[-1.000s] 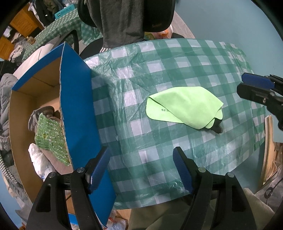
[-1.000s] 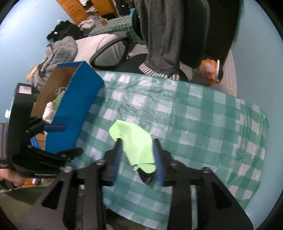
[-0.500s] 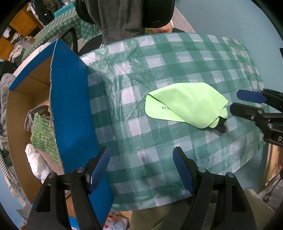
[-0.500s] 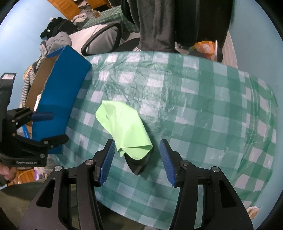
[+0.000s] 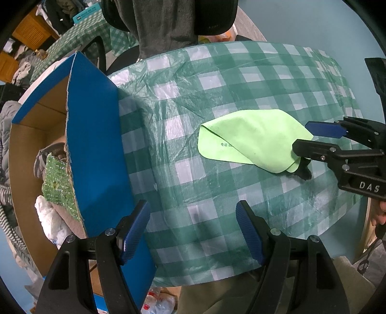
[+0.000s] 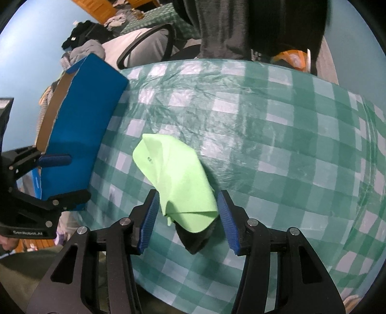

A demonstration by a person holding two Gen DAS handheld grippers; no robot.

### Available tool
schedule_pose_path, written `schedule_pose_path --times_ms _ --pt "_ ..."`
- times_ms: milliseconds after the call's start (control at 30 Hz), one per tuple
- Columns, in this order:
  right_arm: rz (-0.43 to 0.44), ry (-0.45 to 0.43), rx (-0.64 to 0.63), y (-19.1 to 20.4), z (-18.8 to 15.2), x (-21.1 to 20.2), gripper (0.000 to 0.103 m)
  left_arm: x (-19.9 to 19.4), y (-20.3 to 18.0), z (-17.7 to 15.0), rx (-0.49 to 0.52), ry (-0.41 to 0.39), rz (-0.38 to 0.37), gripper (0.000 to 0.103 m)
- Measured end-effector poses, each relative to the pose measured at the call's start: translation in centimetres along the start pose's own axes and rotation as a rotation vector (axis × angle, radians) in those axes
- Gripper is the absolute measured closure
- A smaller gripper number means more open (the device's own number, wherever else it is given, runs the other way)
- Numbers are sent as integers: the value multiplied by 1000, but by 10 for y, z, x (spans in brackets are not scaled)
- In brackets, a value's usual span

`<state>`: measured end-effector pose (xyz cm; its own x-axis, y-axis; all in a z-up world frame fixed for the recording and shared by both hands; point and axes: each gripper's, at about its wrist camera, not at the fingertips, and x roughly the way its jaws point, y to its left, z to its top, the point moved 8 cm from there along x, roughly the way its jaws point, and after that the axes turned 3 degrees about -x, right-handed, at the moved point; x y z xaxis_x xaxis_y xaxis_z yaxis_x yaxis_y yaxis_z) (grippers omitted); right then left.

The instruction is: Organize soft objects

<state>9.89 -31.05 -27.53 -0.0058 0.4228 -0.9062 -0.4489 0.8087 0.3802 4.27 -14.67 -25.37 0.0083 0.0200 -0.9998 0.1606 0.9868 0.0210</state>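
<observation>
A lime-green cloth (image 5: 251, 140) (image 6: 178, 178) lies folded on the green checked table (image 5: 241, 72). A small black thing (image 6: 195, 239) pokes out from under its near corner. My right gripper (image 6: 187, 200) (image 5: 301, 135) straddles that end of the cloth. Its jaws are closing, and the blue pads stand just beside the cloth's edges without pressing on them. My left gripper (image 5: 193, 207) (image 6: 78, 176) hangs open above bare tablecloth beside the blue box (image 5: 96, 145), with nothing between its fingers.
The blue cardboard box (image 6: 82, 120) stands at the table's left edge and holds a sparkly green piece (image 5: 58, 183), a white cloth (image 5: 50, 222) and a grey item. A chair draped with a dark garment (image 5: 168, 19) stands behind the table.
My right gripper has come down and closed in around the near end of the green cloth. The left gripper has stayed about where it was, still open.
</observation>
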Motion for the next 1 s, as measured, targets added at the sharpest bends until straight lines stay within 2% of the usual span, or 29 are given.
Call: schedule_pose_path --times_ms 133,200,300,433,1000 --pt "-23 10 -32 5 2 3 84 1 1 2 -5 4 -3 28" --pt "-35 13 -42 7 2 2 93 2 2 4 -5 3 -3 28" --pt "-61 -3 -78 13 4 -3 100 1 3 5 -3 1 -6 28" --pt "-61 -26 -85 22 11 -12 102 1 3 7 5 -1 -11 28" --pt "-30 -257 -64 51 52 -103 102 -7 -5 13 8 -11 -31 28"
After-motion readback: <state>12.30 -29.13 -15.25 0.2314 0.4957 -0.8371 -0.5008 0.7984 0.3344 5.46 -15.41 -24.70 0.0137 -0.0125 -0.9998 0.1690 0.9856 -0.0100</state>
